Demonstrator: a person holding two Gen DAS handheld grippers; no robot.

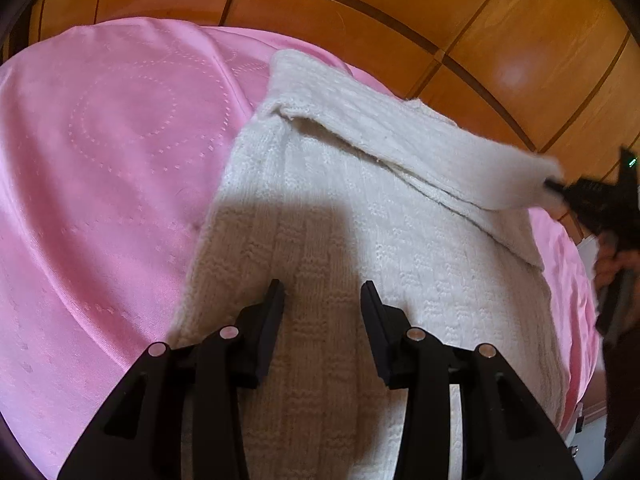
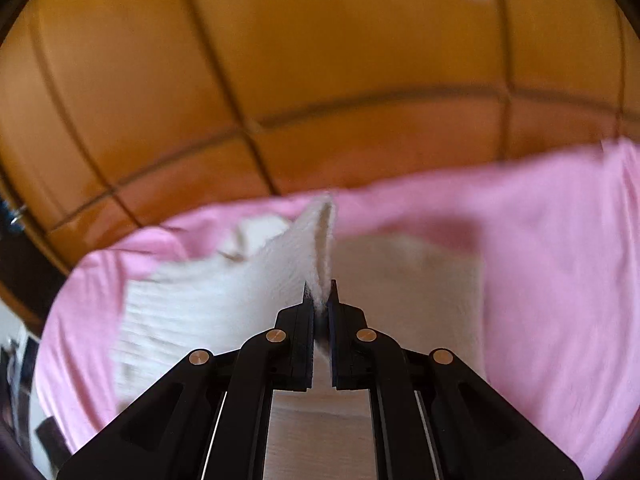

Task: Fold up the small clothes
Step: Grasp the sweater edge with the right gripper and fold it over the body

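Note:
A white knitted garment lies on a pink sheet. My left gripper is open and hovers just over the garment's near part, with nothing between its fingers. My right gripper is shut on an edge of the white garment and lifts it off the sheet. In the left wrist view the right gripper shows at the far right, holding the raised flap over the rest of the garment.
The pink sheet covers the whole work surface. An orange wooden panelled wall stands right behind it. The sheet's edge drops away at the right in the left wrist view.

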